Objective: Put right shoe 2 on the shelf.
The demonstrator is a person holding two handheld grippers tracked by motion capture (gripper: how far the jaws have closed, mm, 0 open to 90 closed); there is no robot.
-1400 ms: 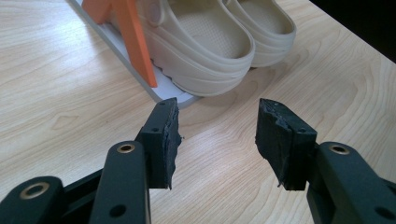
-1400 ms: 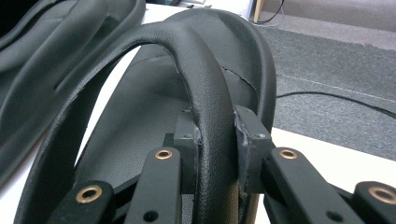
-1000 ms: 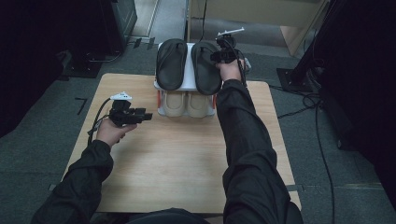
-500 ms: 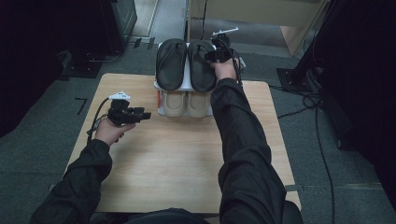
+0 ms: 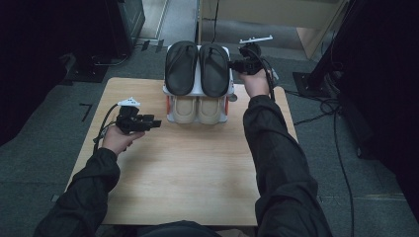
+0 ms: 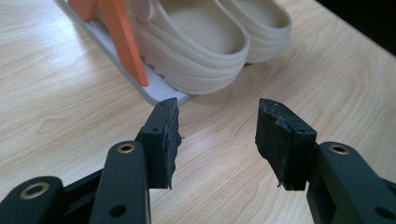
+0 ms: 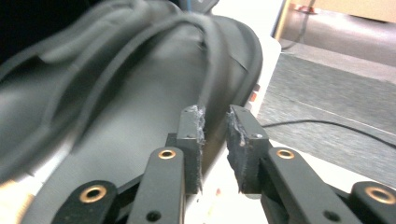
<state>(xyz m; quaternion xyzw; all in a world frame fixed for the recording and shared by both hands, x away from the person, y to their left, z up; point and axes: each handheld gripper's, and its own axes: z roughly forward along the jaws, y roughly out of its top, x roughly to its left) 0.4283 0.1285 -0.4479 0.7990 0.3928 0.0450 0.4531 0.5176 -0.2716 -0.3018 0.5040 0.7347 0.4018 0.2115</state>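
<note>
Two black flip-flops (image 5: 180, 66) (image 5: 214, 69) lie side by side on top of a small white shoe rack (image 5: 199, 88). A pair of beige clogs (image 5: 197, 109) sits on the rack's lower level. My right gripper (image 5: 233, 64) is just right of the right flip-flop (image 7: 116, 116), level with its edge. Its jaws have just been closing and stand a narrow gap apart with nothing between them. My left gripper (image 5: 155, 122) hovers low over the table, left of the rack, open and empty. In the left gripper view (image 6: 217, 126) it points at the near clog (image 6: 201, 42).
The rack stands at the far middle of a wooden table (image 5: 197, 173). It has orange side supports (image 6: 123, 37) and a white base (image 6: 159, 86). Cables (image 5: 341, 143) run over the grey floor to the right, and dark equipment stands beyond the table.
The right flip-flop, held tilted over the rack before, now lies flat beside the left one. My right gripper has let go and drawn off to the right. The left hand stayed still.
</note>
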